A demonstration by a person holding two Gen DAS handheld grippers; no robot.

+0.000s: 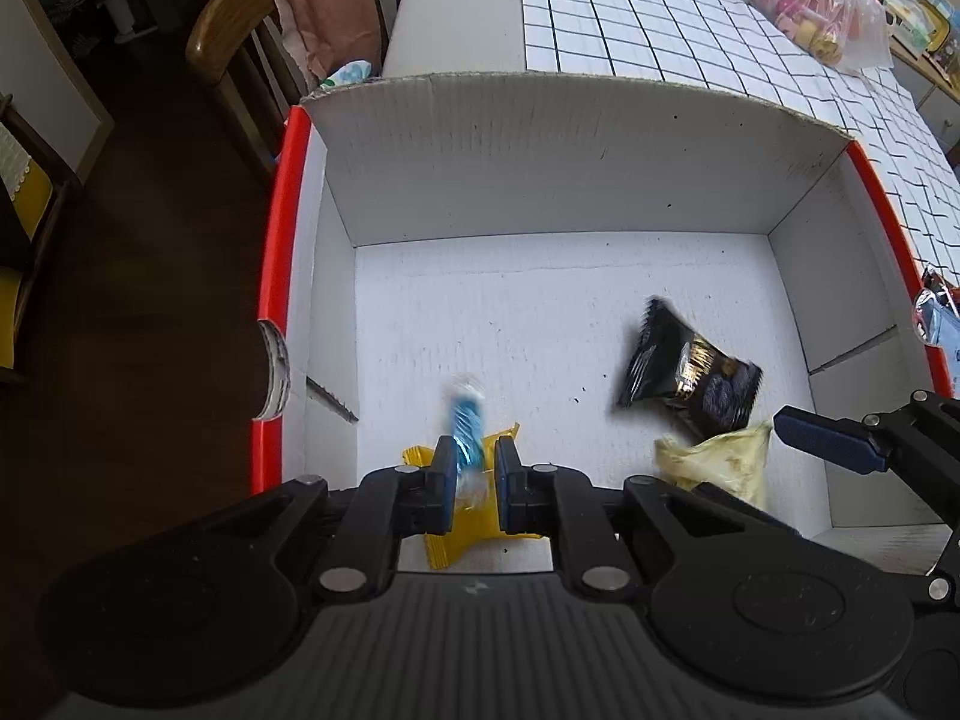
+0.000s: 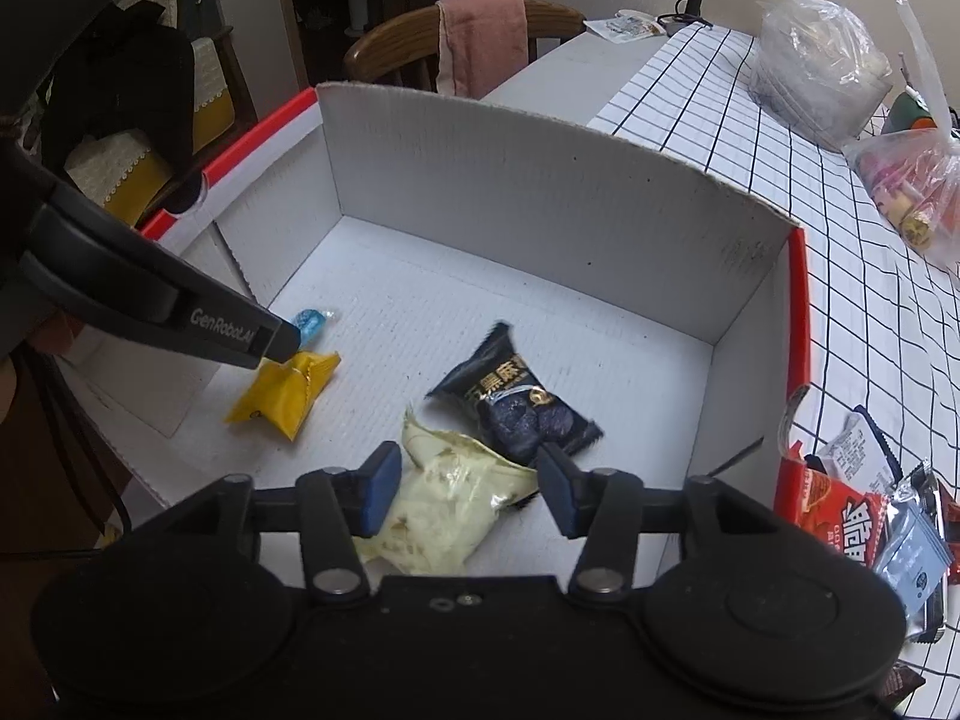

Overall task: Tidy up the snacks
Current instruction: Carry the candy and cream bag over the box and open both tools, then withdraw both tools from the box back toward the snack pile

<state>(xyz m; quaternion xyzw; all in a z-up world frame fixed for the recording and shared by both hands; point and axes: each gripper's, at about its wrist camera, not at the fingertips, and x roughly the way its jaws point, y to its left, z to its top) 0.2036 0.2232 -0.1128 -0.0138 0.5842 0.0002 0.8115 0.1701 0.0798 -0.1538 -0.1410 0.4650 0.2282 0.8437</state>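
Note:
A white cardboard box (image 1: 540, 168) with red rims sits on the table. Inside lie a yellow packet (image 1: 474, 522), a black snack packet (image 1: 690, 372) and a pale cream packet (image 1: 720, 459). My left gripper (image 1: 471, 471) is shut on a small blue-wrapped candy (image 1: 467, 429), held above the yellow packet. In the right wrist view my right gripper (image 2: 468, 492) is open and empty, hovering over the cream packet (image 2: 444, 504) beside the black packet (image 2: 516, 408). The yellow packet (image 2: 285, 396) and the candy (image 2: 312, 321) lie by the left gripper's tip.
The checked tablecloth (image 2: 780, 168) runs along the right. Loose snack packets (image 2: 852, 522) lie outside the box at the right. Plastic bags (image 2: 906, 192) stand further back. A wooden chair (image 2: 456, 36) with a pink towel stands behind the box.

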